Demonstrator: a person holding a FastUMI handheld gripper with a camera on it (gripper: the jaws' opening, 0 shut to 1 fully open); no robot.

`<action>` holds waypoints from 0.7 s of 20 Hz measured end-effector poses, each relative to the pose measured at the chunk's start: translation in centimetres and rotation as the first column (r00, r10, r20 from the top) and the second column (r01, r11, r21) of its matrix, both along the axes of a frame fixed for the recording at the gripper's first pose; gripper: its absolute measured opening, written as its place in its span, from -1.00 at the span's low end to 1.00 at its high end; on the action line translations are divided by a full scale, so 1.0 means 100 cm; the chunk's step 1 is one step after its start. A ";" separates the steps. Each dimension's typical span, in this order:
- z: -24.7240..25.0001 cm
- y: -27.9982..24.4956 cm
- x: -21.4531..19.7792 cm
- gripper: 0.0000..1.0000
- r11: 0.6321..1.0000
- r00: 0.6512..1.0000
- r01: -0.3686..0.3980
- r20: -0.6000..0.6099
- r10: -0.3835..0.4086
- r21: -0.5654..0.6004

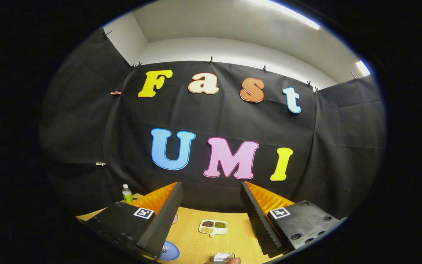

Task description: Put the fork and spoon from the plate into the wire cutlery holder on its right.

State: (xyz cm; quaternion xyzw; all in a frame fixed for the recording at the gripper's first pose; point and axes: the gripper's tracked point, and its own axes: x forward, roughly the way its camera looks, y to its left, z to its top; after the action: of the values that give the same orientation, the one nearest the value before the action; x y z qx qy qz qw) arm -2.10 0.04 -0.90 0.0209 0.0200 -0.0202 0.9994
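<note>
The gripper (211, 216) hung released, its ribbed fingers (161, 220) spread wide above the wooden table (196, 242). Beneath the left finger lay the blue round plate (170, 252) bearing a fork (165, 249); the wire cutlery holder (222, 257) stood right of that plate.

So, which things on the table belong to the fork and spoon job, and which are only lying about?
Belong to the job:
- blue plate, cutlery tines showing at its edge
- wire cutlery holder, just ahead of the fingers
- gripper, jaws open, holding nothing

Only lying about:
- divided dish of beans, beyond the fingers
- green bottle, far left on the wooden table
</note>
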 end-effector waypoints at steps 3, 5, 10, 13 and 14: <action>-0.001 0.004 0.003 0.96 1.000 1.000 -0.008 -0.007 0.008 -0.002; -0.006 0.011 0.005 0.96 1.000 0.999 -0.022 -0.024 0.022 0.002; -0.050 0.045 0.006 0.96 0.992 0.977 -0.112 -0.178 0.120 0.052; -0.097 0.071 0.001 0.96 0.981 0.921 -0.159 -0.341 0.187 0.106; -0.114 0.080 -0.004 0.97 0.977 0.895 -0.173 -0.393 0.209 0.127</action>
State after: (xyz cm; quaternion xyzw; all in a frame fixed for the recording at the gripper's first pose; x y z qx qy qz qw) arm -2.49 8.03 -12.25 0.0584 0.2288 0.0750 0.9688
